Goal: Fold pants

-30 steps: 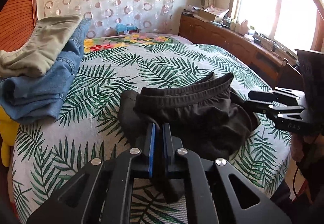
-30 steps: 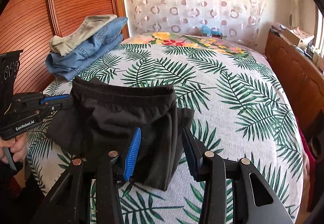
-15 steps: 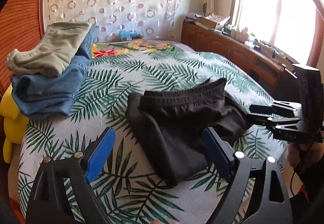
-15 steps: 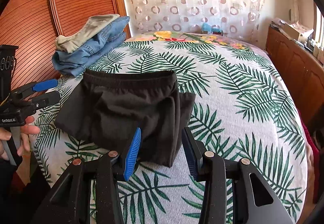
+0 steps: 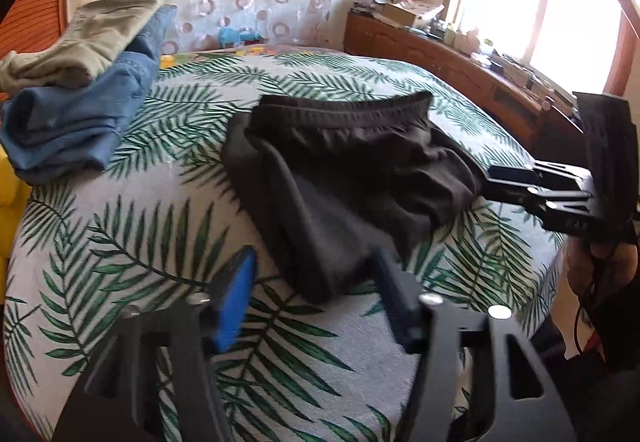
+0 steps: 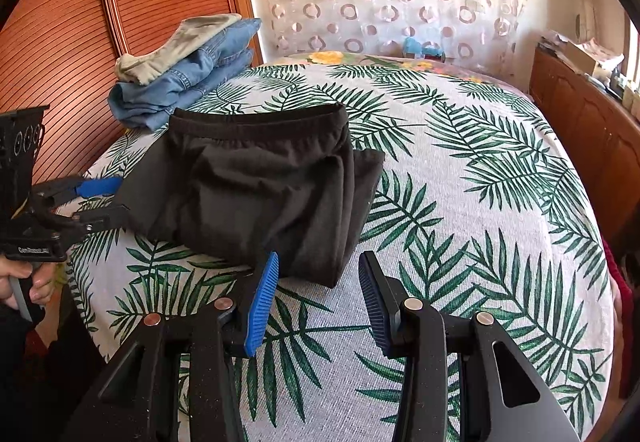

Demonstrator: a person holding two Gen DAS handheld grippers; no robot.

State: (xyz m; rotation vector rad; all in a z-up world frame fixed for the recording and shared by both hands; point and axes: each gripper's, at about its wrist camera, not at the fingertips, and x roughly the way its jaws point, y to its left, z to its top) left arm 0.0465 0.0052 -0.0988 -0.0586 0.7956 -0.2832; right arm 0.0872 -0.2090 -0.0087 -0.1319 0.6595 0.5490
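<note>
The black pants (image 6: 256, 186) lay in a folded bundle on the near part of the palm-print bedspread (image 6: 480, 202), waistband toward the far side and the loose folded end toward me. Their long axis ran roughly from the waistband down to that near corner, which pointed almost straight at my tools.

From the right wrist view, my right gripper (image 6: 318, 294) sat just short of the bundle's near corner, jaws apart and holding nothing, the corner slightly left of the gap. In the left wrist view the same gripper showed at the bundle's right edge, very near the cloth; whether it touched, I could not tell. My left gripper (image 5: 316, 294) was likewise spread wide and empty, with the hanging near end of the pants just ahead of its gap. In the right wrist view it (image 6: 100, 202) stood at the left flank of the bundle, tips level with the bed, gripped by my hand (image 6: 28, 278) low at the bedside.

I judged both tools about equally near, one on each flank, so the next fold or lift would turn on taking the two sides evenly across the short axis.

Farther off, by the wooden headboard (image 6: 80, 22), blue jeans (image 6: 180, 90) lay stacked with a khaki garment (image 6: 180, 42) on top, well apart from the black pair.
</note>
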